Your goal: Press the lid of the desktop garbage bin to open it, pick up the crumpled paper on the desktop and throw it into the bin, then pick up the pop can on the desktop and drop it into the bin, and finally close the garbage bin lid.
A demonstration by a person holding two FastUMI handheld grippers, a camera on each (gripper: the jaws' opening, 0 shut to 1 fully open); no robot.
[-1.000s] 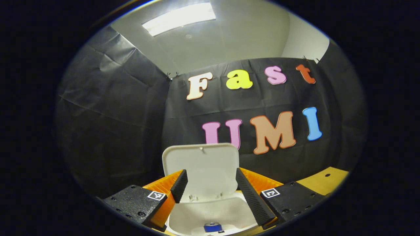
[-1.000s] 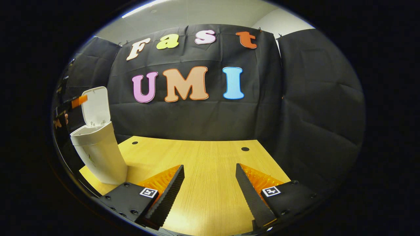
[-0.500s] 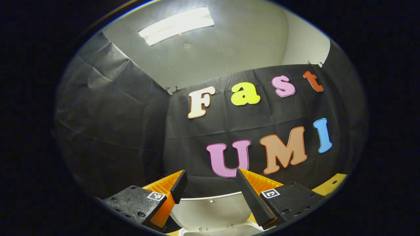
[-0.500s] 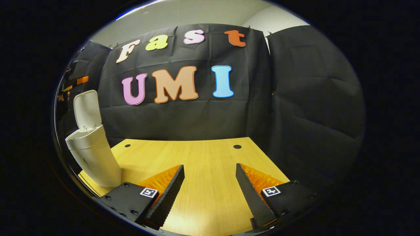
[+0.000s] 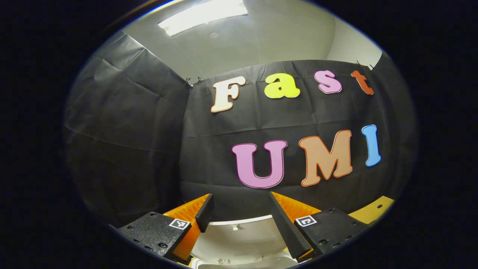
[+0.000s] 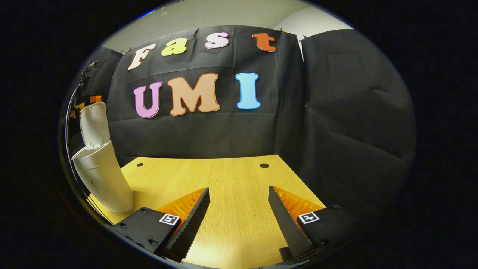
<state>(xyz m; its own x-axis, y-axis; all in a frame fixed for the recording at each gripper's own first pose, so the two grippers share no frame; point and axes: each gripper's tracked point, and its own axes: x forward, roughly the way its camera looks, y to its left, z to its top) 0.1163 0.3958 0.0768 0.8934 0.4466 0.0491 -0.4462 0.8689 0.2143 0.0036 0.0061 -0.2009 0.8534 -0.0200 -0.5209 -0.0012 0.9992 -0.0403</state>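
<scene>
White plastic sits nearest to us in the left gripper view: at the bottom centre of the frame the raised lid (image 5: 239, 235) of the garbage bin shows between our left tongs (image 5: 242, 215), which stand wide apart with nothing between them. Only the lid's upper edge and inner face are visible there; the bin's mouth lies below the frame, so we cannot tell what is inside.

In the right gripper view our right tongs (image 6: 239, 213) are spread wide too, empty, at the bottom centre of the frame over the wooden tabletop (image 6: 224, 175). Farther off, at the left edge of the frame, the garbage bin (image 6: 102, 175) stands on the tabletop with its lid (image 6: 93, 123) upright. On the stretch of tabletop we see, from the tongs back to the black cloth wall, no crumpled paper and no pop can lie.

We judge that the opening is done and that both throws are probably done as well, though we cannot confirm the contents. What is left, as we read it, is the closing: the lid is still up, and the left tongs are near it.
</scene>
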